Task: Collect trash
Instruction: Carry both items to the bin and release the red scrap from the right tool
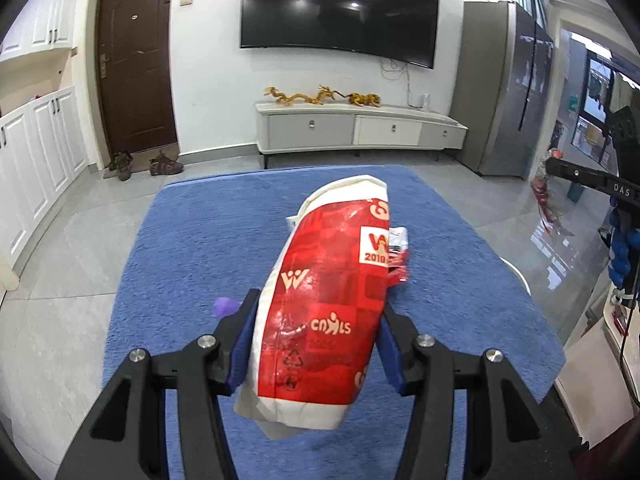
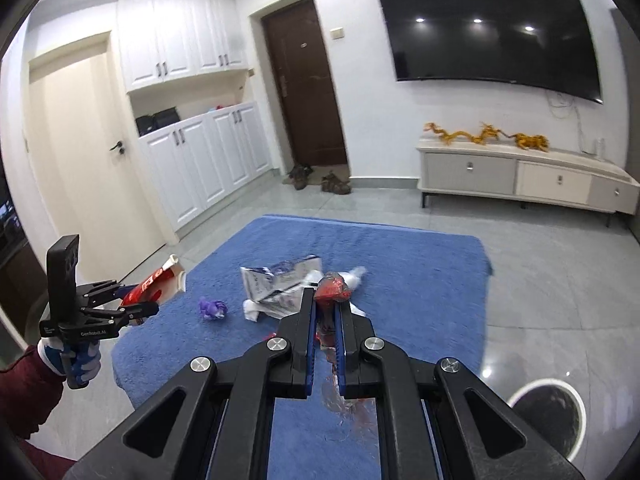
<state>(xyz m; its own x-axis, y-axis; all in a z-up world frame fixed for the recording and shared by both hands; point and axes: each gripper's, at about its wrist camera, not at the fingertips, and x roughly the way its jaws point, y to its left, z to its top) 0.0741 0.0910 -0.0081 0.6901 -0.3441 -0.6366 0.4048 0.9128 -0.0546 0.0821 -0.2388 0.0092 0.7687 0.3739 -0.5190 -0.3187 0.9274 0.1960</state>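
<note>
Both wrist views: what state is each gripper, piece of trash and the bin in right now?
Left gripper: shut on red carton, lifted.
Right gripper: shut on red wrapper.
Blue-white pack: crumpled, lying on blue rug.
Purple scrap: on rug, untouched.
Bin: open, beside rug.

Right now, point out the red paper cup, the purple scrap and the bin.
red paper cup (image 1: 328, 304), left wrist view, red printed side.
purple scrap (image 2: 213, 309), right wrist view, crumpled middle.
bin (image 2: 576, 394), right wrist view, white rim.
</note>
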